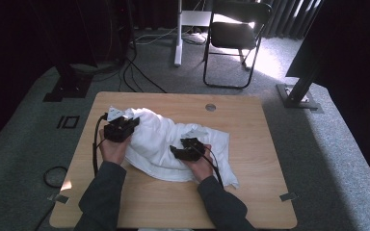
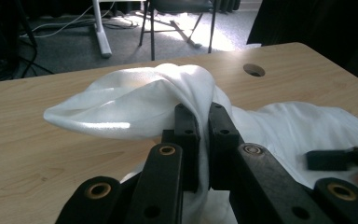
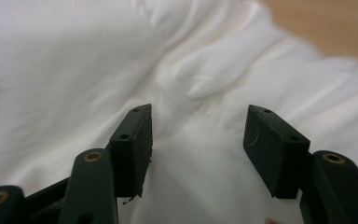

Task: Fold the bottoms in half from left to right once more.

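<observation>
- A white cloth (image 1: 173,144) was found lying crumpled across the middle of the bench (image 1: 250,202), bunched high toward its left end and trailing flatter toward the right.
- The left gripper (image 2: 204,140) was noted with its jaws pressed together on a fold of the cloth; the pinched fold was lifted off the bench into a hollow ridge.
- The right gripper (image 3: 196,140) was recorded with jaws apart, poised just over the cloth with nothing clamped between them.
- Progress was judged early: one grasp was made, a second was not yet taken, and the cloth was neither spread flat nor folded.
- In the left gripper view, the raised fold, the bench hole (image 2: 254,70) beyond it and the chair (image 2: 177,18) on the floor were seen; the clamping itself was plain there.
- In the right gripper view, the creases directly beneath the open jaws were resolved, detail that was too small in the high view.
- In the high view, both hands and the overall spread of the cloth were laid out together.
</observation>
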`<state>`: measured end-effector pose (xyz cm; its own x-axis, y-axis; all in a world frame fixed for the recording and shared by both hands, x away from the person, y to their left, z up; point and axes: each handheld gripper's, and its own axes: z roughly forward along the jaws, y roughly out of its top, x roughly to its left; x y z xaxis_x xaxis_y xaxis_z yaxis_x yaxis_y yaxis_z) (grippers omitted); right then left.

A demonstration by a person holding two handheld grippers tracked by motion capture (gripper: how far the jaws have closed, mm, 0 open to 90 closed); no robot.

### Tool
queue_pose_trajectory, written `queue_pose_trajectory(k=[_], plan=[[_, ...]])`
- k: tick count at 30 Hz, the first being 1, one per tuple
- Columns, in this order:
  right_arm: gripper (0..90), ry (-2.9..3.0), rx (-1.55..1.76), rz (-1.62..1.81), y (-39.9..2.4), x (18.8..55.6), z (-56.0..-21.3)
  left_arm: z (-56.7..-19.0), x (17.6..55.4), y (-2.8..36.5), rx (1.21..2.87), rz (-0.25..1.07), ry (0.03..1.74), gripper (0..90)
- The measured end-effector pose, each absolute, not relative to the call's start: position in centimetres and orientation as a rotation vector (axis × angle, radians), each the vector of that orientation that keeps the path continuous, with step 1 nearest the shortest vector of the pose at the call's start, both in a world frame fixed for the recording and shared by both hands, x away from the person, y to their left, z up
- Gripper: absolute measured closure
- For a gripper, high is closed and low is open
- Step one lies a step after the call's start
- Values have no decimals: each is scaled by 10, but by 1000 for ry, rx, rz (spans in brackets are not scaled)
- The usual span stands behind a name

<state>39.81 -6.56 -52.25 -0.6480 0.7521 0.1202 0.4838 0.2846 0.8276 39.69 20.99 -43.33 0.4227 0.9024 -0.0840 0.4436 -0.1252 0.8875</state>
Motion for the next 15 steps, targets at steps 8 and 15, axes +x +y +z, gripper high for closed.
queue_pose_trajectory(k=[8, 15], plan=[[408, 2279, 1113, 1149, -83, 387, -539, -423, 392, 204, 1756, 636, 1117, 857], [420, 2282, 1090, 1169, -53, 392, -548, -406, 390, 186, 1773, 657, 1037, 857]])
